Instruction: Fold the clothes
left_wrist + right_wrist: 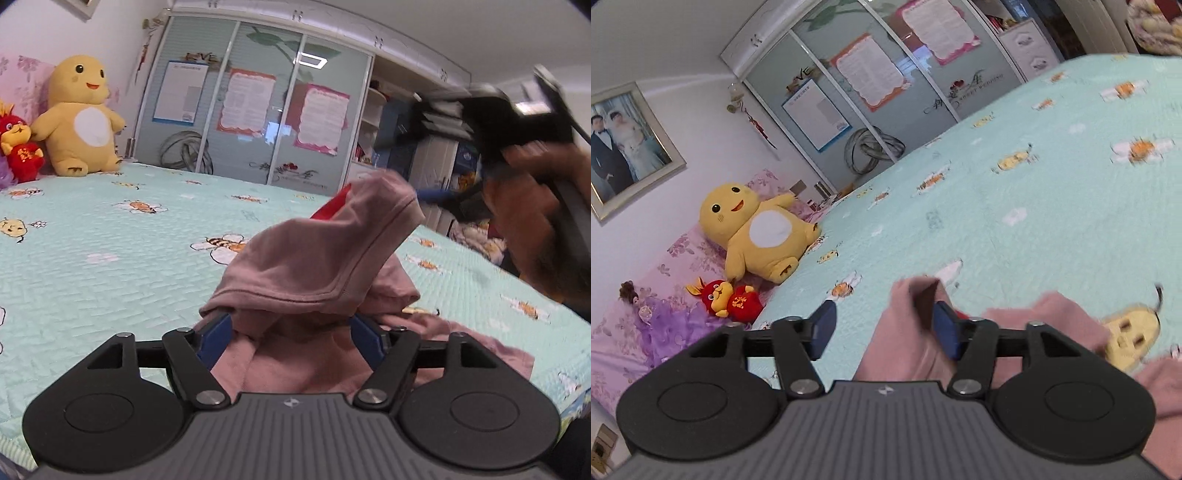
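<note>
A dusty-pink garment [314,254] lies bunched on the mint bedspread [110,258], one hemmed fold raised and draped over my left gripper [291,328]. That gripper is open, its blue pads [218,336] wide apart with cloth lying between and over them. A red patch [332,206] shows behind the raised fold. In the right wrist view the same pink garment [905,343] lies under my right gripper [884,328], which is open; a fold touches its right pad [945,332]. A yellow print [1126,336] shows on the cloth. The hand holding the right gripper [524,206] is blurred.
A big yellow plush [81,118] and a small red plush [20,144] sit at the head of the bed by the pink headboard. A sliding-door wardrobe [258,110] stands beyond the bed. A doll in purple [639,310] lies near the pillows.
</note>
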{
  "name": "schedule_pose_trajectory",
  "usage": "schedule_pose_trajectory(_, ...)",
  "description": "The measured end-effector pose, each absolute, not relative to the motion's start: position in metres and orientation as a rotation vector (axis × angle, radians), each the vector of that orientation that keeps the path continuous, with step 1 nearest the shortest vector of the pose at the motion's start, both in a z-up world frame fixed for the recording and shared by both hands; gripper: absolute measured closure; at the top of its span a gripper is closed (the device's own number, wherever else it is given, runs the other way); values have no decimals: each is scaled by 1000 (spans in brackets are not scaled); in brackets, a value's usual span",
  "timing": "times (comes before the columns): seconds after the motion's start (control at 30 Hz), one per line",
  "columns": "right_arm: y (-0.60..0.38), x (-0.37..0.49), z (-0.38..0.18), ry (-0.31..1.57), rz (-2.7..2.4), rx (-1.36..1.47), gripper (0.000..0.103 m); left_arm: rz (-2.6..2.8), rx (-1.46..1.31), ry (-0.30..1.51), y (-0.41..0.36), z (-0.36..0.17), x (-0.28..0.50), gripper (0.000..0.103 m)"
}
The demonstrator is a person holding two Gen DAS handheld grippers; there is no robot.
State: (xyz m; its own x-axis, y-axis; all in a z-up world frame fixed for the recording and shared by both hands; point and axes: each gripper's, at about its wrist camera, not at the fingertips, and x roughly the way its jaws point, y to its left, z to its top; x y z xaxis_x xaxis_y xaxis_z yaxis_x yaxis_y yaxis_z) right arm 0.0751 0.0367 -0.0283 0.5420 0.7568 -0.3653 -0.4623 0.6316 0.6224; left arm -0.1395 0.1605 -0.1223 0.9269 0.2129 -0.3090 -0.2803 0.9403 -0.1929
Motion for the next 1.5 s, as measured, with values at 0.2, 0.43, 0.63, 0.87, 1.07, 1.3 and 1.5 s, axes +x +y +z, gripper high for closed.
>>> schedule_pose_trajectory(0.2, -24, 54, -93, 769, 641, 484, 40, 254, -203, 364, 156, -131, -130, 25)
schedule_pose_trajectory(0.43, -60, 43, -117, 715, 488, 284, 39, 260, -157, 449, 149, -141, -121, 20)
schedule_pose_trajectory(0.63, -47, 45, -131, 679, 485, 13, 33, 277, -100, 509, 137, -152, -114, 12)
schedule_pose_trajectory(0.87, -43, 57, -160, 635, 490, -115, 47, 311, -25, 514, 126, -160, -114, 9)
schedule_pose_trajectory(1.07, -90, 82, -154, 558, 331, 83, 103, 342, -1, 498, 120, -163, -114, 8)
schedule_pose_trajectory(1.3, -131, 84, -145, 524, 355, 256, 95, 396, -2, 485, 114, -161, -104, 7)
schedule_pose_trajectory(1.5, -69, 50, -146, 480, 559, 14, 37, 428, 12, 487, 108, -163, -103, 6)
